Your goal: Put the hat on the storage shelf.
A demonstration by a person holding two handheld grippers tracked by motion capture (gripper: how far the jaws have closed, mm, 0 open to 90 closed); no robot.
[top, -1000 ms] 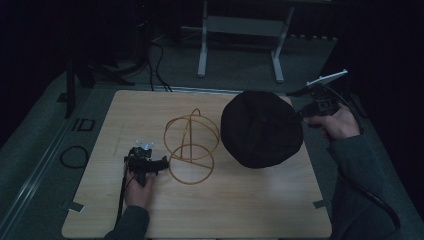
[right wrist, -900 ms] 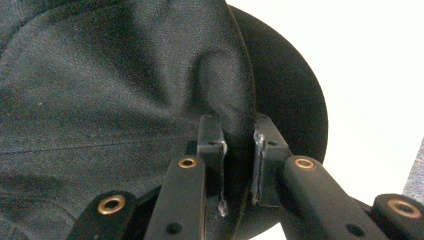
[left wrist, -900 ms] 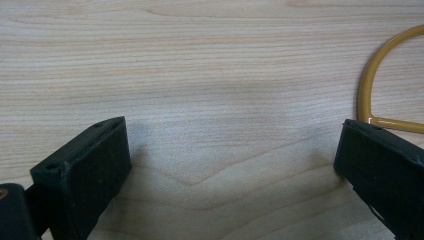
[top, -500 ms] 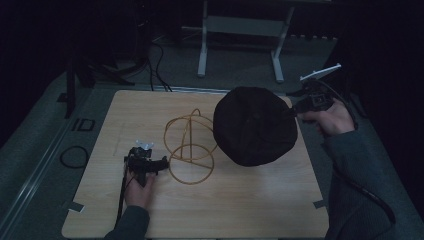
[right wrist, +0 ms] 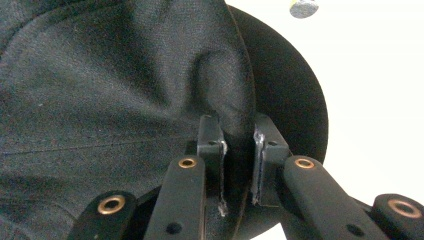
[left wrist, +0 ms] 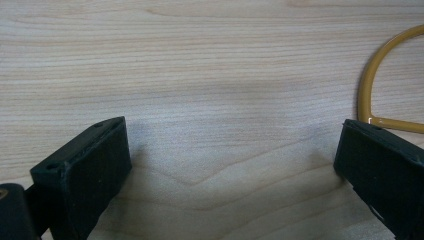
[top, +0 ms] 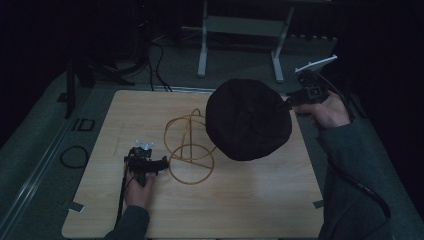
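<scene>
Midway through the job, a black hat hangs lifted above the wooden table, its edge pinched between the pressed jaws of the right gripper, beside and partly over the gold wire stand it looks meant for; seating it there remains undone. Nearby, the left gripper rests on the tabletop with jaws spread and empty, touching or nearly touching the stand's base ring, while floor cables lie well apart.
</scene>
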